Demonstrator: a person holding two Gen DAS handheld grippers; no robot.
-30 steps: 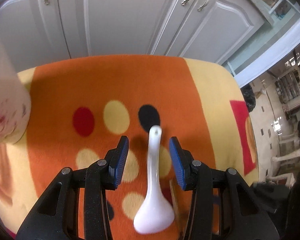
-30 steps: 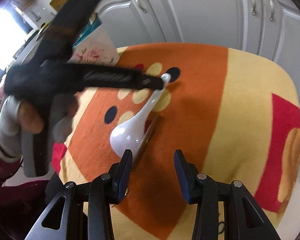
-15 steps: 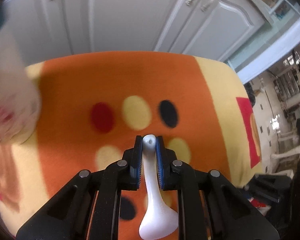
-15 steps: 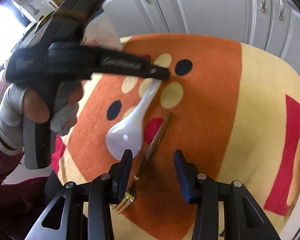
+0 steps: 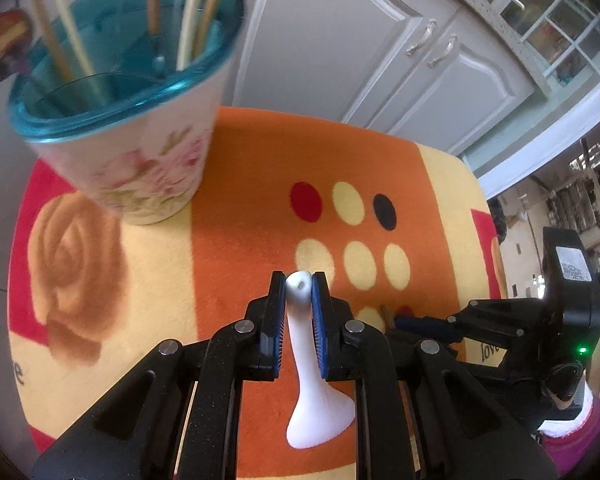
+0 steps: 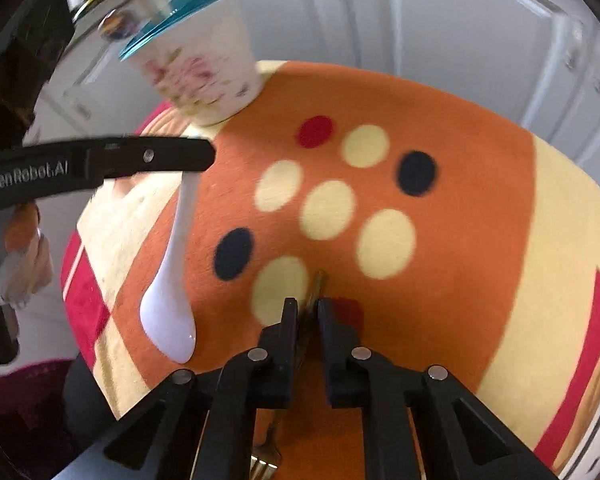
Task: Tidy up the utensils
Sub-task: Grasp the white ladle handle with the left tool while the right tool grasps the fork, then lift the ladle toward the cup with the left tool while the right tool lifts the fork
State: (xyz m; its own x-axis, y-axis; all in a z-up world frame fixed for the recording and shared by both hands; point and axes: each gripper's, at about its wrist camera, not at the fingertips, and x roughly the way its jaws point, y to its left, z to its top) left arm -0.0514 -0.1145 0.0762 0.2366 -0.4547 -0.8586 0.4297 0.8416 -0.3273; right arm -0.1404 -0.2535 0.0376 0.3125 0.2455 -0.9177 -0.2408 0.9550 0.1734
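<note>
My left gripper [image 5: 299,286] is shut on the handle of a white ceramic spoon [image 5: 314,412] and holds it above the cloth, bowl hanging down; the spoon also shows in the right wrist view [image 6: 172,280]. A floral cup with a teal rim [image 5: 140,128] stands at the back left and holds chopsticks and a spoon. My right gripper [image 6: 309,312] is shut on a wooden-handled fork [image 6: 314,284], whose gold tines [image 6: 265,462] show below the fingers; the fork lies low over the cloth.
The orange, yellow and red dotted cloth [image 5: 240,208] covers a small round table. White cabinet doors [image 5: 340,40] stand close behind it. The table edge drops off on the right, with a room beyond.
My left gripper closed on the spoon handle and lifted it toward the cup. My right gripper moved onto the fork and closed on its handle.
</note>
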